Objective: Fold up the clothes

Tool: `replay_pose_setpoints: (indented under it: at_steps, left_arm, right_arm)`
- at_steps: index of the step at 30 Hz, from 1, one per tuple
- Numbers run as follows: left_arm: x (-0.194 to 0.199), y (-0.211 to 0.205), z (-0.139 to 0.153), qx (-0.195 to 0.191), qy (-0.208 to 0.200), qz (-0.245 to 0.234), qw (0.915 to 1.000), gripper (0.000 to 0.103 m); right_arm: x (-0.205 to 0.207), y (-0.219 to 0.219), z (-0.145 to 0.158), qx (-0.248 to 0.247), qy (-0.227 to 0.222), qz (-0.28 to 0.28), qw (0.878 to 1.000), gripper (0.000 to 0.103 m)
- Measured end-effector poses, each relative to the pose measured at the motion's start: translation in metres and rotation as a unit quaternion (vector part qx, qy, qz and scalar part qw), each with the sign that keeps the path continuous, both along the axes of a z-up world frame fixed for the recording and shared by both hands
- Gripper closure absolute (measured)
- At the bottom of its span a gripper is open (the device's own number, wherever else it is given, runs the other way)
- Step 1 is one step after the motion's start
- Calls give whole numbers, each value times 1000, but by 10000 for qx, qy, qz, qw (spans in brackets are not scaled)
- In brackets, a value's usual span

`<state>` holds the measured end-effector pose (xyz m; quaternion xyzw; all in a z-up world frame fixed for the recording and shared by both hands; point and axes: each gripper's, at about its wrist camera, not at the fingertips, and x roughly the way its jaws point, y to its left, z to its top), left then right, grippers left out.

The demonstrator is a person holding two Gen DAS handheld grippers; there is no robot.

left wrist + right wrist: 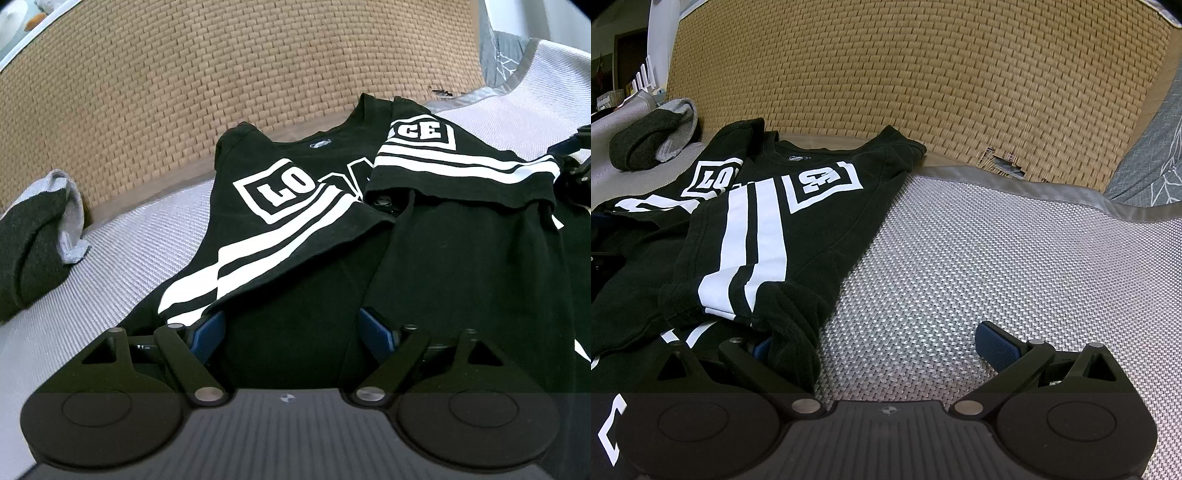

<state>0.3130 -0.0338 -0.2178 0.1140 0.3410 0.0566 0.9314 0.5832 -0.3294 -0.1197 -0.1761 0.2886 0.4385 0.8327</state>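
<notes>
- Your left hand-held gripper [295, 328] stands wide, blue pads either side of the black cloth at the shirt's near end; the fabric lies loose between them, not pinched.
- Your right hand-held gripper [882, 339] is also spread. Its left pad is tucked behind a bunched fold of the shirt's near corner; its right pad sits over bare woven mat [979, 258]. No grip there either.
- The black T-shirt [295, 229] with white stripes lies on the mat, both sides already folded inward over the body, collar at the far end.
- Judged step: the side folds look done, and the lengthwise fold, hem to collar, remains.
- Next move calls for closing both grippers on the near edge, level with each other, then carrying it toward the collar.
- Far left, a rolled dark garment [33, 240] lies apart, near the rattan backing [221, 74].
</notes>
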Motion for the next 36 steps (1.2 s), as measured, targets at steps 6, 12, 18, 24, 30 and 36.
replay_pose_setpoints:
  at_steps: [6, 12, 18, 24, 30, 36]
  left_arm:
    - [1, 2, 0, -131, -56, -19, 9999, 55]
    - [7, 14, -3, -436, -141, 209, 9987, 56]
    - [13, 27, -7, -859, -432, 797, 9922, 58]
    - [13, 26, -10, -848, -520, 882, 9911, 57]
    - [13, 26, -11, -835, -545, 867, 9912, 57]
    - [12, 26, -12, -807, -572, 847, 9915, 57]
  right_arm:
    - [0, 0, 0, 0, 0, 0, 10000, 0]
    - [0, 0, 0, 1, 1, 0, 10000, 0]
    - [0, 0, 0, 1, -1, 0, 10000, 0]
    - [0, 0, 0, 1, -1, 1, 10000, 0]
    - [0, 0, 0, 1, 0, 2, 10000, 0]
    - [0, 0, 0, 2, 1, 3, 10000, 0]
